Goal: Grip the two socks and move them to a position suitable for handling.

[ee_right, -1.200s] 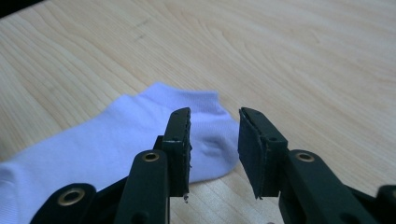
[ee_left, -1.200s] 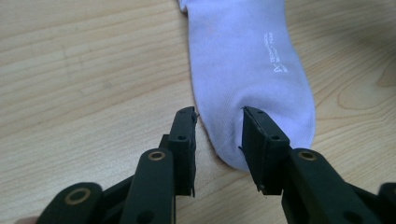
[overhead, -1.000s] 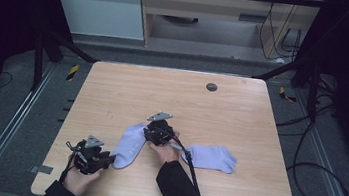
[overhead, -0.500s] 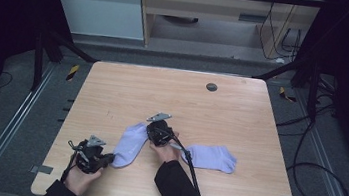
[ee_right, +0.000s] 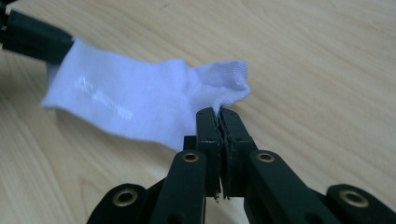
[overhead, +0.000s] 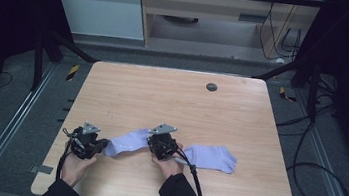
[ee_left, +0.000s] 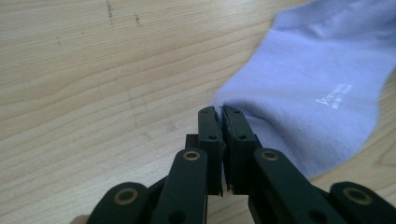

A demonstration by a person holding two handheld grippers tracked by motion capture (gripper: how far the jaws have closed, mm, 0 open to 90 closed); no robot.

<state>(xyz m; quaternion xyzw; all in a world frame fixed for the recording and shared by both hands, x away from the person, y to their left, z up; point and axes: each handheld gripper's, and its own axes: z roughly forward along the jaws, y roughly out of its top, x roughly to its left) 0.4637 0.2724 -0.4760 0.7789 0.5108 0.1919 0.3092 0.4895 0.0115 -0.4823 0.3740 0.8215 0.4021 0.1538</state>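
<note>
A: Item one, nearest the counter's front edge: left gripper (overhead: 87, 141), held in the person's left hand. The jaws have just been closing and are now clamped on one end of the near lavender sock (overhead: 126, 142), with the fabric edge pinched between them.

B: Noted. Item two?

A: Right gripper (overhead: 161, 144), just beyond, toward the middle of the front edge. Its jaws have likewise been closing and are pressed together on the other end of the same sock (ee_right: 130, 105); a puckered fold is seen bunched at the tips.

B: So the sock is held at both ends?

A: Yes; it is stretched between the two grippers, low over the wooden counter (overhead: 162, 96). Item three: a second lavender sock (overhead: 210, 158), lying flat, just right of the right gripper.

B: Step in hand?

A: The pick-up is judged done. Next, a joint lift and carry toward the second sock would be called for, with both grips kept.
</note>
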